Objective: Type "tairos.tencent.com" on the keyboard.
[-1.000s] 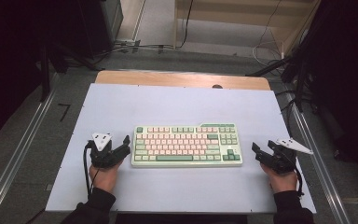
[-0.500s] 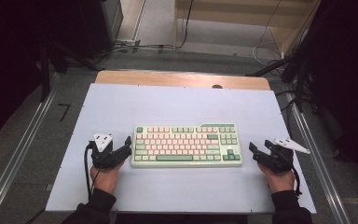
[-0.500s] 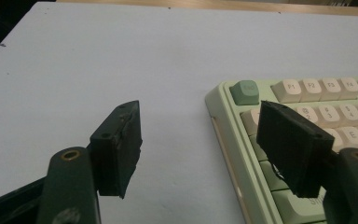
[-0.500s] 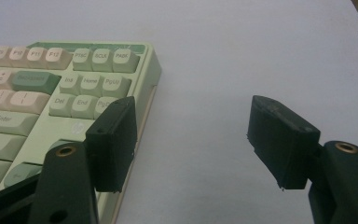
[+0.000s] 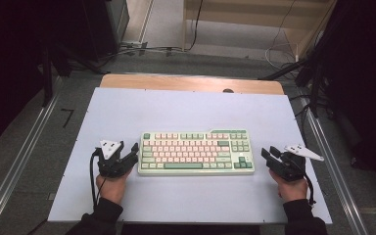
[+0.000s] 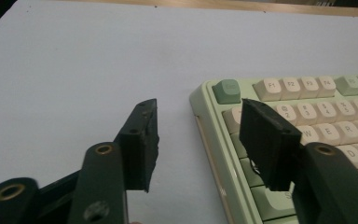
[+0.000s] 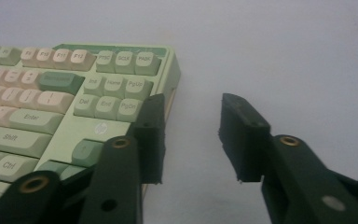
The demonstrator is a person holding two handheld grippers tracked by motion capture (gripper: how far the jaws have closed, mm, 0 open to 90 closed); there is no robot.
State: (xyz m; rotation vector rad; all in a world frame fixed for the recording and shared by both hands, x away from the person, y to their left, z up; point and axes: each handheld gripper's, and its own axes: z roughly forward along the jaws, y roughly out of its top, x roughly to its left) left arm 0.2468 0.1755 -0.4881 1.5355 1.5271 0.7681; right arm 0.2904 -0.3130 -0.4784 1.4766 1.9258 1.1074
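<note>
Keyboard (image 5: 196,152) between left gripper (image 5: 129,152) and right gripper (image 5: 269,153) — rigid, bit heavy, take by short ends; both jaws closing, half-open, nothing held.

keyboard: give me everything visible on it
The keyboard is a compact board without a number pad, in a pale green case that looks like plastic. Its keys are cream and pink with darker green accents, and there is a small logo above the arrow keys. It lies flat, near the front of the white table, long side facing the person. A gripper sits at each end; whether either touches it is unclear.
</note>
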